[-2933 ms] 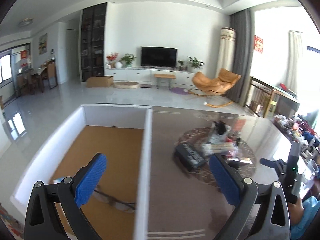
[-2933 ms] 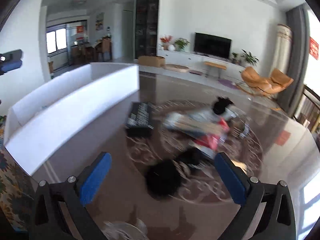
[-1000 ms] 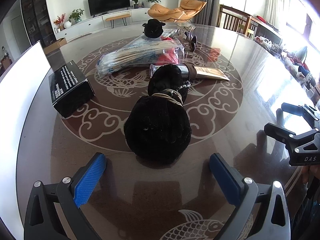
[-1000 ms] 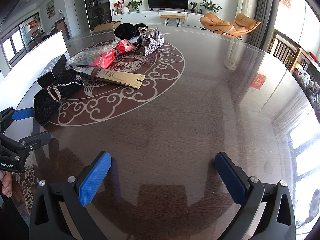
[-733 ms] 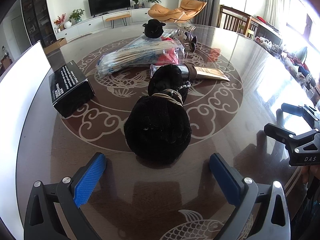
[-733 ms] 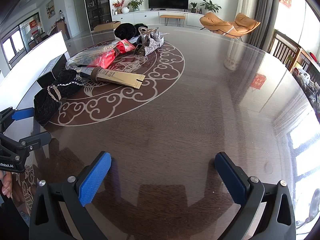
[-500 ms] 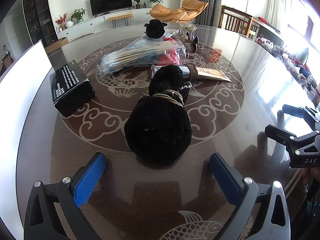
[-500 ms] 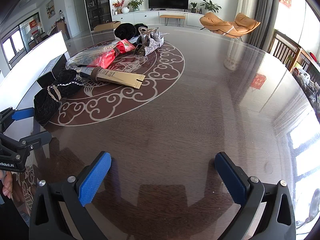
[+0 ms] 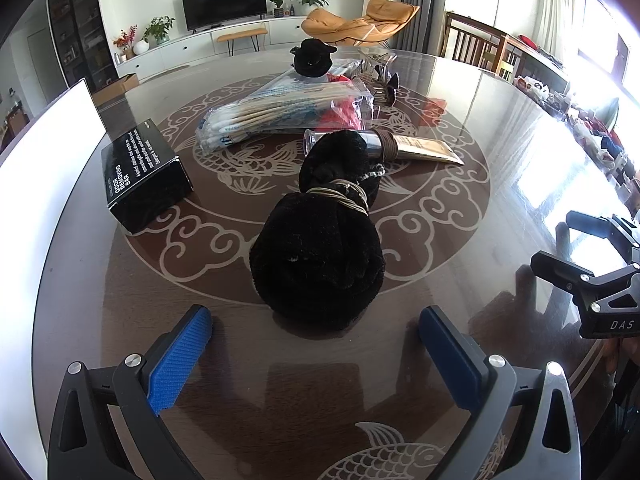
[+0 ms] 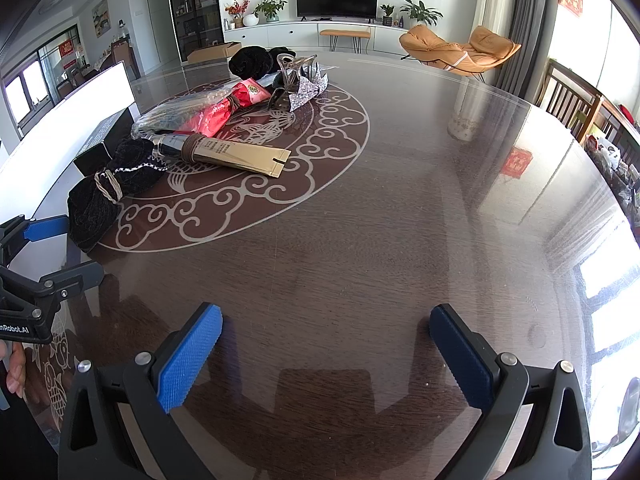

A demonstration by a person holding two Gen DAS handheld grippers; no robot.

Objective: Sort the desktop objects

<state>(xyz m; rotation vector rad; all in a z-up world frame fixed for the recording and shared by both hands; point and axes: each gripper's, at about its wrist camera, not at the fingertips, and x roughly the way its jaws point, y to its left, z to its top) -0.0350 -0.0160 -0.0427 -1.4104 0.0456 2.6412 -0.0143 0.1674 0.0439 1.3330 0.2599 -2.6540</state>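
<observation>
A black velvet pouch [image 9: 320, 248] tied with cord lies on the dark round table [image 9: 500, 128], just ahead of my open left gripper [image 9: 314, 344], whose blue pads flank its near end without touching. Behind it lie a gold tube [image 9: 416, 146], a clear bag of sticks [image 9: 276, 112], a black box [image 9: 142, 174] and a second black pouch [image 9: 314, 58]. My right gripper [image 10: 326, 354] hovers open over bare table, well right of the pouch [image 10: 102, 196], the tube [image 10: 236, 154], a red packet [image 10: 228, 110] and a clear hair clip [image 10: 290, 74].
A white bin wall [image 9: 36, 168] runs along the table's left edge, beside the black box. The table's right half [image 10: 460, 184] is bare wood. Chairs [image 10: 576, 104] stand past the far right rim. Each gripper shows at the side of the other's view.
Since 2.9 s ago both grippers swung from the white bin area to the table objects. Over the last second the left gripper crept slightly toward the pouch; the right stayed still.
</observation>
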